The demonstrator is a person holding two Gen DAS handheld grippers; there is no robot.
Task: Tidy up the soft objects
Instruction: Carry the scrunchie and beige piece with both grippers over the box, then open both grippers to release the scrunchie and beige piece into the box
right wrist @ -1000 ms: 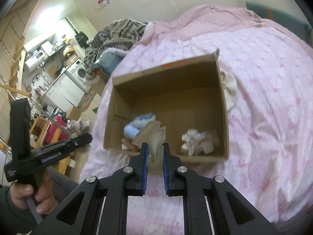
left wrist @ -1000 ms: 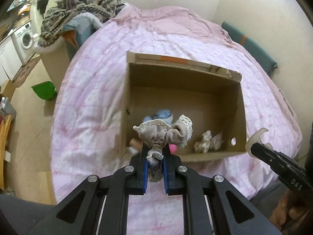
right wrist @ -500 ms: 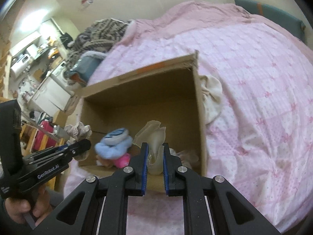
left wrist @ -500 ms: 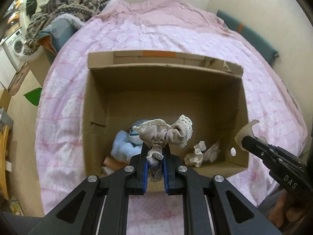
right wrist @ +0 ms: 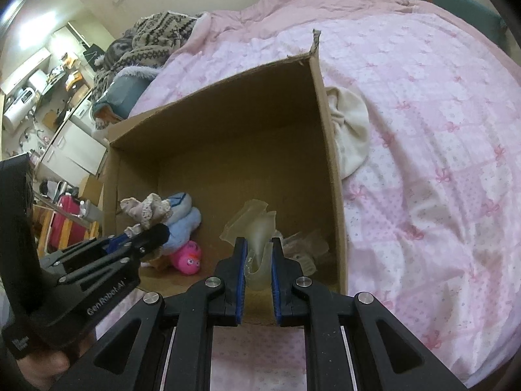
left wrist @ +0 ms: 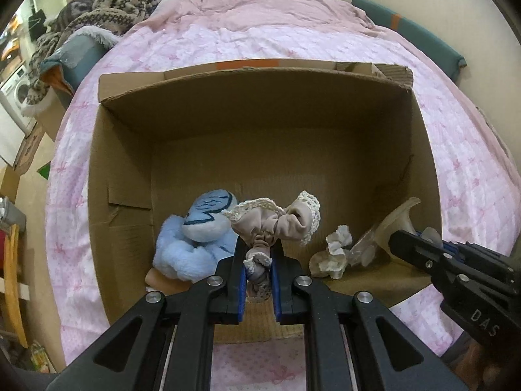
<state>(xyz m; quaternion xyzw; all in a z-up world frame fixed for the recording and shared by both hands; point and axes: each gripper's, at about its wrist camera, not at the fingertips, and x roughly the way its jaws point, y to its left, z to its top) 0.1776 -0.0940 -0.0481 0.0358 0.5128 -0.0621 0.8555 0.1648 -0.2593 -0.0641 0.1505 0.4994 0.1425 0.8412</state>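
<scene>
An open cardboard box (left wrist: 267, 104) sits on the pink bed. My left gripper (left wrist: 259, 254) is shut on a beige lace-trimmed cloth bundle (left wrist: 276, 221) and holds it over the box's near left part. It also shows in the right wrist view (right wrist: 145, 210). My right gripper (right wrist: 258, 251) is shut on a translucent soft piece (right wrist: 257, 228) over the box's near right part; this piece also shows in the left wrist view (left wrist: 395, 224). Inside the box lie a light blue plush (left wrist: 192, 238), a pink toy (right wrist: 189, 257) and a crumpled whitish item (left wrist: 332, 254).
A cream cloth (right wrist: 350, 130) lies on the pink quilt (right wrist: 423, 130) just outside the box's right wall. A patterned blanket pile (left wrist: 97, 9) sits at the bed's far left. Room furniture and a washing machine (left wrist: 16, 97) stand to the left.
Both grippers have moved forward and down over the box with their loads still held. The box now fills both views.
</scene>
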